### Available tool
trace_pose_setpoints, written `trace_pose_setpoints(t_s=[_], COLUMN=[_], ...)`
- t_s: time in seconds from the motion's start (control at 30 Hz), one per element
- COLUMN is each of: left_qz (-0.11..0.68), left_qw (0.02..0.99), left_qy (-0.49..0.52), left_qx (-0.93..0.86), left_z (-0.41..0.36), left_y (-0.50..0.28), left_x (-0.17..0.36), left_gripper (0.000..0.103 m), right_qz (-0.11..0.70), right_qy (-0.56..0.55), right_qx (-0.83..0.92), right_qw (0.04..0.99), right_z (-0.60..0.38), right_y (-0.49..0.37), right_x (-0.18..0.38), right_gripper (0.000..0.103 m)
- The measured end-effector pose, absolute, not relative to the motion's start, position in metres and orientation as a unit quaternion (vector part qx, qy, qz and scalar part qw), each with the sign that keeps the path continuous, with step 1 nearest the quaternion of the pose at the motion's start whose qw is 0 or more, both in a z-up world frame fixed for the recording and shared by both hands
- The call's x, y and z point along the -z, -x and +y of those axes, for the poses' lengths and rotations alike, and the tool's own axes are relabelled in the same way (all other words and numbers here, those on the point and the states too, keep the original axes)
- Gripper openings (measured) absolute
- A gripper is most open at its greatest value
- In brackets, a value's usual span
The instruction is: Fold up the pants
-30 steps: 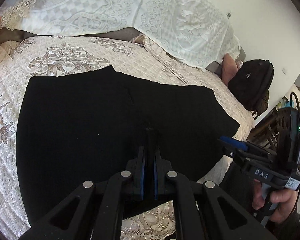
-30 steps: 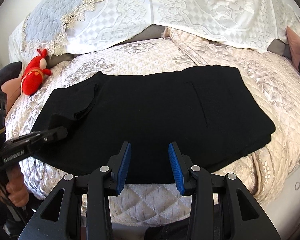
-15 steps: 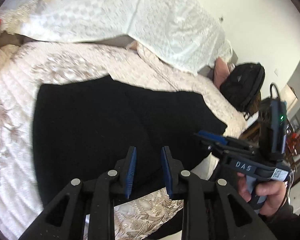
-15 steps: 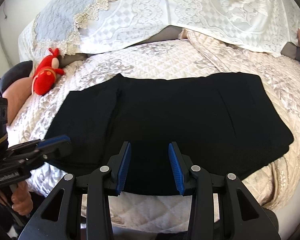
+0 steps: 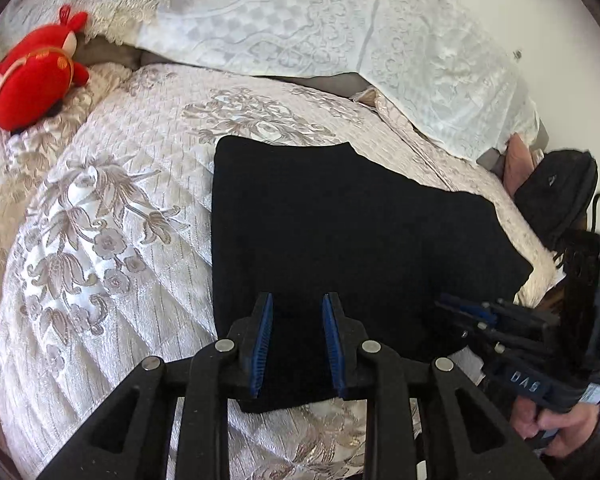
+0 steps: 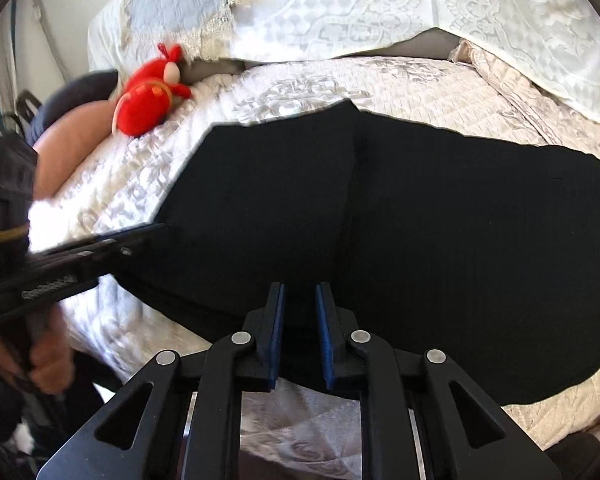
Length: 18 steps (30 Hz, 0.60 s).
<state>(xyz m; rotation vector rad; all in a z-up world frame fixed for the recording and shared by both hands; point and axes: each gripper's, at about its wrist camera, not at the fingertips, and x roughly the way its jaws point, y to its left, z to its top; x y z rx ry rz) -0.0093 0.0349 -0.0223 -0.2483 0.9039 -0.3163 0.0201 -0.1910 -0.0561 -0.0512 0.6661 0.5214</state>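
Since the bed (image 5: 112, 216) carries the black pants (image 5: 340, 240) already doubled into a slab, their long axis runs roughly from 9 to 3 o'clock across the right view. Left hand-held gripper (image 5: 296, 336), released, hovers over the near edge at 6 o'clock; right hand-held gripper (image 6: 299, 332), also parted and empty, hangs over that same edge.

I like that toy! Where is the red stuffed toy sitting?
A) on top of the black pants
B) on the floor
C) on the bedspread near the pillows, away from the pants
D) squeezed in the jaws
C: the red stuffed toy lies on the bedspread by the pillows, apart from the black pants.
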Motion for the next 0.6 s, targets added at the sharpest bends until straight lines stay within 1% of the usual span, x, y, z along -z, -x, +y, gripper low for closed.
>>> trace_pose_setpoints(t_s=[0.2, 0.3, 0.37, 0.47, 0.6], left_qz=[0.422, 0.424, 0.442, 0.439, 0.435], left_qw=[0.888, 0.890, 0.883, 0.885, 0.885], left_qy=[0.112, 0.106, 0.089, 0.078, 0.088], left_qx=[0.145, 0.131, 0.128, 0.133, 0.140], left_z=[0.036, 0.036, 0.029, 0.023, 0.022], left_y=[-0.005, -0.023, -0.034, -0.031, -0.020], left_x=[0.011, 0.012, 0.020, 0.018, 0.013], left_gripper=[0.028, 0.028, 0.028, 0.028, 0.028], right_qz=[0.308, 0.328, 0.337, 0.329, 0.318], right_qy=[0.019, 0.025, 0.002, 0.001, -0.007], right_qx=[-0.247, -0.232, -0.236, -0.219, -0.210], right_qw=[0.918, 0.915, 0.911, 0.919, 0.925], right_z=[-0.201, -0.201, -0.207, -0.214, -0.226], right_y=[-0.012, -0.020, -0.026, -0.024, -0.021], right_x=[0.042, 0.050, 0.055, 0.046, 0.040], right_gripper=[0.016, 0.016, 0.016, 0.016, 0.017])
